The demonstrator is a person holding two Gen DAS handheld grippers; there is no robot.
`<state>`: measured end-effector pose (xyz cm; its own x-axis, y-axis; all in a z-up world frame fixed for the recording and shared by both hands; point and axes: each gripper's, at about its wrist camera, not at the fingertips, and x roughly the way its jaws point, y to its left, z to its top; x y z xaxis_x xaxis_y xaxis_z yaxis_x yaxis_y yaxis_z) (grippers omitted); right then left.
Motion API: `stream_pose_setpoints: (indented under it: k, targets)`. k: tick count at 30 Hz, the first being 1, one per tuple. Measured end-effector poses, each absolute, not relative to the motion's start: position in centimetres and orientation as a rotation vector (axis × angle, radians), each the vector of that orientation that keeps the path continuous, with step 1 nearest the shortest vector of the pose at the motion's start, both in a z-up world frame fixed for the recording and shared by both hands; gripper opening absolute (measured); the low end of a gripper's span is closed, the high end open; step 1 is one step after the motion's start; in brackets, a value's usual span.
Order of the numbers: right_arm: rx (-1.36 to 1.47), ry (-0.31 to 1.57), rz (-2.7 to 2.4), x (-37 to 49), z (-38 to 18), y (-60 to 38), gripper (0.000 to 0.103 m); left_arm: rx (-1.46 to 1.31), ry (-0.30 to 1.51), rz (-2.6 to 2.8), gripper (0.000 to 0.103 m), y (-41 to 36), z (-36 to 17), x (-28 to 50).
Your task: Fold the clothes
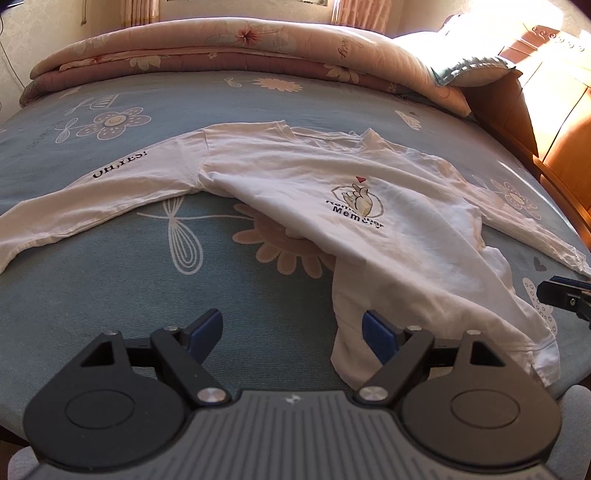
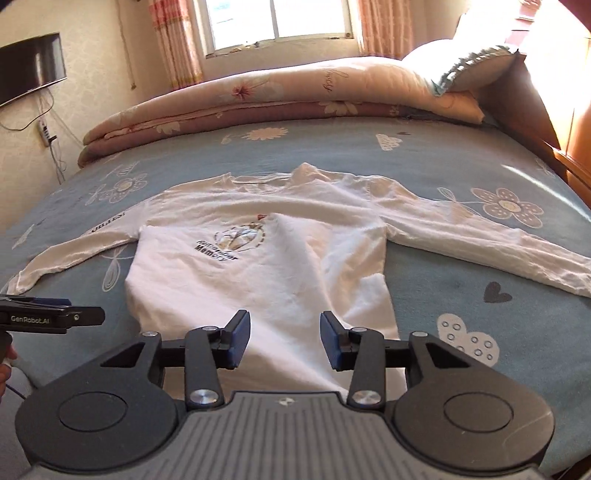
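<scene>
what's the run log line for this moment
left gripper open, empty | right gripper open above hem | white shirt flat on bed, unfolded

A home bedroom: a bed (image 2: 332, 155) with a blue flower-print sheet, a folded pink quilt (image 2: 258, 99) and pillow (image 2: 461, 70) (frilled edge), curtained window (image 2: 277, 22), wall-mounted television (image 2: 33, 66), wooden headboard (image 1: 554, 122).

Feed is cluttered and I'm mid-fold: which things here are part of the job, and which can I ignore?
Part of the job:
white long-sleeved shirt, spread on the blue bedsheet
left tool, open
right tool, open over the shirt's hem

Ignore:
folded pink quilt
pillow
wall screen
curtains
</scene>
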<state>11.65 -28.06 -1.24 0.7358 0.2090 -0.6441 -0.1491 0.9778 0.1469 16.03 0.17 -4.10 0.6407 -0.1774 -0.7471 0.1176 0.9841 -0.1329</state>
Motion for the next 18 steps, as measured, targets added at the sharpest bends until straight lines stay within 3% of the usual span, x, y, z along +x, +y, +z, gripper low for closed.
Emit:
stream_pose_setpoints:
  k: [9,18]
  targets:
    - [-0.14,0.74,0.45,15.6,-3.5,-15.9,0.052,-0.105,0.887,-0.102,0.083,3.4,-5.1,16.2]
    - [-0.233,0.735,0.282,18.5,-5.8,-17.5,0.052,-0.127,0.91,-0.089,0.084,4.4,-6.4,16.9]
